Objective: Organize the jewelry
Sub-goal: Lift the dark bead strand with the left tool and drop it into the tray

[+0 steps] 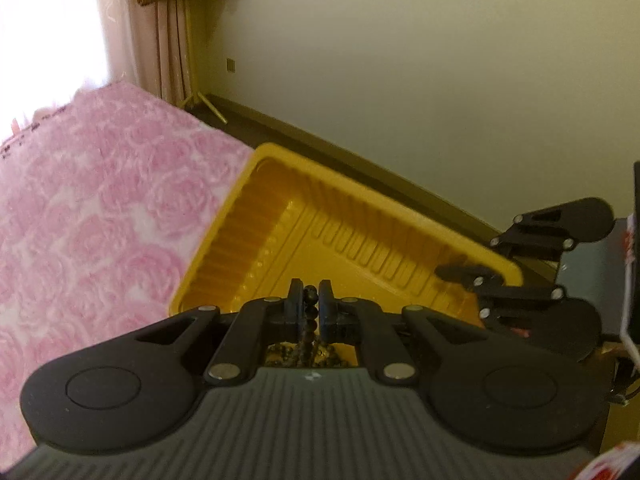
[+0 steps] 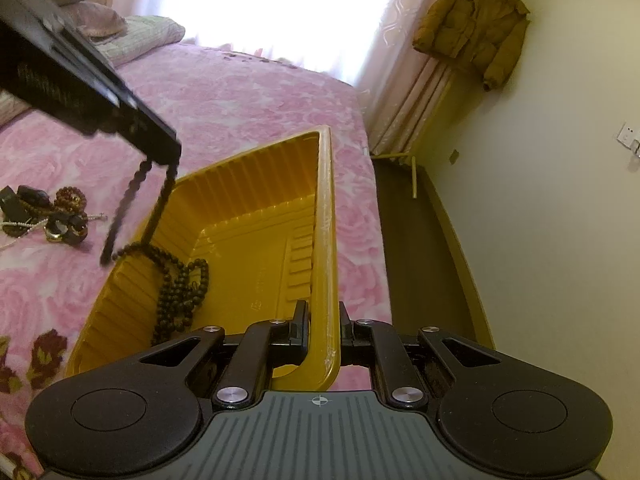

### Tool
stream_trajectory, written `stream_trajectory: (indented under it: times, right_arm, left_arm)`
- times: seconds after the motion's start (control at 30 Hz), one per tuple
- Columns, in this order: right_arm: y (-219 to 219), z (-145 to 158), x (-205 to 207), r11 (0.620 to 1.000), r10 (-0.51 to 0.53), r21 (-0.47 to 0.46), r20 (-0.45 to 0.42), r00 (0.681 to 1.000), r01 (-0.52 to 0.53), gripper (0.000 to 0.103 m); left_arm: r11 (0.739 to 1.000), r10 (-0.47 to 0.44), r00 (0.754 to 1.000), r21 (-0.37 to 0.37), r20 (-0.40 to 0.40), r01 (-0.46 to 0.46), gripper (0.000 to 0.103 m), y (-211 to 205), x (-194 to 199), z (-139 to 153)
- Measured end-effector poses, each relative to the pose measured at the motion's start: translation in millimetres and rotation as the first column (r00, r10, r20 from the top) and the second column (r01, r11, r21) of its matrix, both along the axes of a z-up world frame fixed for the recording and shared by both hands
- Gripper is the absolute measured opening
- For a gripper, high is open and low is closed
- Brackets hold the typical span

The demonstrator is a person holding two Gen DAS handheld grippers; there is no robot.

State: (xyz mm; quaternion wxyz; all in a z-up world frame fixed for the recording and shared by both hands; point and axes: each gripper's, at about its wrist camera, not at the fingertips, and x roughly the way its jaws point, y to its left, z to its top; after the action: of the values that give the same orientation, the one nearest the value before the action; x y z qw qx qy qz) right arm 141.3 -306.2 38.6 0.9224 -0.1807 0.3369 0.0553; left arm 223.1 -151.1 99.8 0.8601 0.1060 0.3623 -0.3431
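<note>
A yellow plastic tray (image 2: 248, 208) lies on the pink bed. My right gripper (image 2: 324, 320) is shut on the tray's near right rim, one finger inside and one outside. In the left wrist view the tray (image 1: 320, 220) fills the middle, with the right gripper (image 1: 480, 256) clamped on its rim at the right. My left gripper (image 1: 311, 300) is shut on a dark beaded necklace (image 1: 310, 314). In the right wrist view the left gripper (image 2: 160, 162) hangs over the tray's left wall. From it the necklace (image 2: 180, 284) drops in two strands, and its lower loops are piled on the tray floor.
A heap of loose jewelry (image 2: 48, 216), dark beads, a pearl strand and a black piece, lies on the bedspread (image 2: 240, 92) left of the tray. Pillows (image 2: 132, 36) lie at the far end. The bed's edge and dark floor (image 2: 420, 260) run right of the tray.
</note>
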Motion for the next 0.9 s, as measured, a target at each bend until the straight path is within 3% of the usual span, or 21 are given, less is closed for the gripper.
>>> stream_trajectory:
  times: [0.3,0.53,0.6,0.63,0.67,0.9]
  right_arm:
    - [0,-4,6,1.000,0.007,-0.019,-0.026,1.000,-0.007,0.011]
    - [0,-8,7,1.000,0.006,-0.023,-0.047,0.999,-0.007,0.011]
    - [0,-8,7,1.000,0.007,-0.025,-0.049,0.999,-0.009,0.011]
    - [0,-8,8,1.000,0.008,-0.025,-0.050,0.999,-0.009,0.011]
    - [0,-8,8,1.000,0.008,-0.024,-0.052,0.999,-0.010,0.011]
    - [0,-8,8,0.999,0.010,-0.030,-0.059,0.998,-0.012,0.011]
  left_arm:
    - [0.999,0.012,1.000,-0.031,-0.005,-0.012,0.006,-5,12,-1]
    - [1.000,0.009,1.000,-0.005,-0.024,-0.009,0.007,-14,15,-12]
    - [1.000,0.022,0.999,-0.006,-0.028,-0.022,0.011,-14,15,-13]
    - [1.000,0.027,0.999,-0.006,-0.029,-0.027,0.020,-13,16,-13]
    - [1.000,0.029,0.999,-0.009,-0.026,-0.029,0.022,-12,16,-12]
    - [0.997,0.071,0.997,-0.016,0.009,-0.070,0.023,8,15,-4]
